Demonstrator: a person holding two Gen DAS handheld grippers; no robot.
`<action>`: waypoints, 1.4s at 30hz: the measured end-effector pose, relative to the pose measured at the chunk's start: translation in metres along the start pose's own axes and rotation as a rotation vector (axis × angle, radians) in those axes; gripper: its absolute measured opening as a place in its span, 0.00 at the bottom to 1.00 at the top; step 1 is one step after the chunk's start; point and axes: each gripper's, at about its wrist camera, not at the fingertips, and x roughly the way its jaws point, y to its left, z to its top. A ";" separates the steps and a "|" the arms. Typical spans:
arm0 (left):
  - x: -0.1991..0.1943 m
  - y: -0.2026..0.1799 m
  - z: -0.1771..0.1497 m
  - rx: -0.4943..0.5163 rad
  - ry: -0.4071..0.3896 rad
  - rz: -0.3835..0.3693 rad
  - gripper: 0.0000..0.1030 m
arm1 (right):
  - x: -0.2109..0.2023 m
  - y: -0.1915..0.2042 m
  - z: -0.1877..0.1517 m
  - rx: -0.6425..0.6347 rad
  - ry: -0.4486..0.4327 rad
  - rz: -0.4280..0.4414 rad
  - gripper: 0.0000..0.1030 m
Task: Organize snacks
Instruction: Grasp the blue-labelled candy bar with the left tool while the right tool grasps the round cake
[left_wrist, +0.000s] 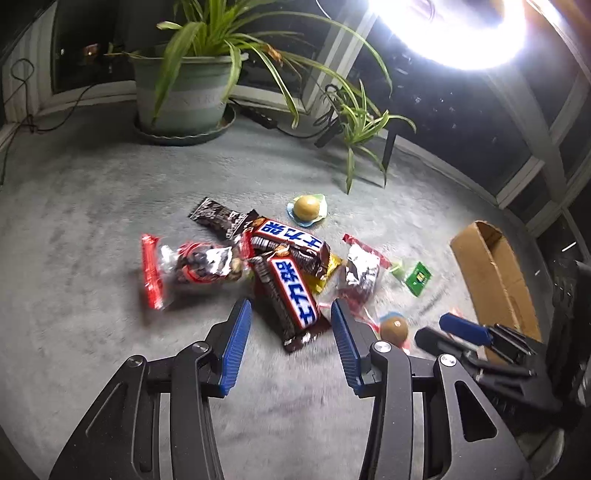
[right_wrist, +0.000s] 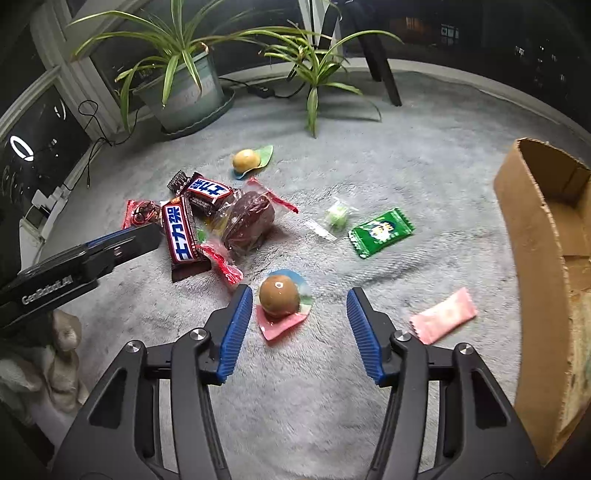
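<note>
Right gripper (right_wrist: 300, 314) jaws parted, empty, over round brown jelly cup (right_wrist: 279, 297) on grey carpet | left gripper (left_wrist: 291, 326) parted, empty, above long brown chocolate bar (left_wrist: 291, 295) | advised: centre cup between pads first | open cardboard box (right_wrist: 543, 221) rightward.

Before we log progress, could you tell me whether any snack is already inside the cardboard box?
No, the cardboard box shows only bare cardboard inside, and the snacks still lie on the grey carpet.

The left gripper (left_wrist: 291, 314) is seen with its blue fingers (left_wrist: 236, 339) parted above a grey carpet (left_wrist: 92, 177), a Snickers bar (left_wrist: 291, 295) lying between them untouched. A cardboard box (left_wrist: 495, 280) is seen at three o'clock, a potted plant (left_wrist: 184, 92) at eleven o'clock.
</note>
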 end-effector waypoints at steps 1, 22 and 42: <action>0.005 -0.001 0.001 -0.003 0.002 0.004 0.42 | 0.002 0.001 0.000 0.000 0.001 0.002 0.54; 0.040 -0.001 0.003 0.027 0.016 0.084 0.34 | 0.032 0.026 0.003 -0.171 0.054 -0.072 0.36; 0.020 0.011 -0.020 -0.001 0.041 0.025 0.26 | 0.013 0.018 -0.005 -0.139 0.030 -0.031 0.27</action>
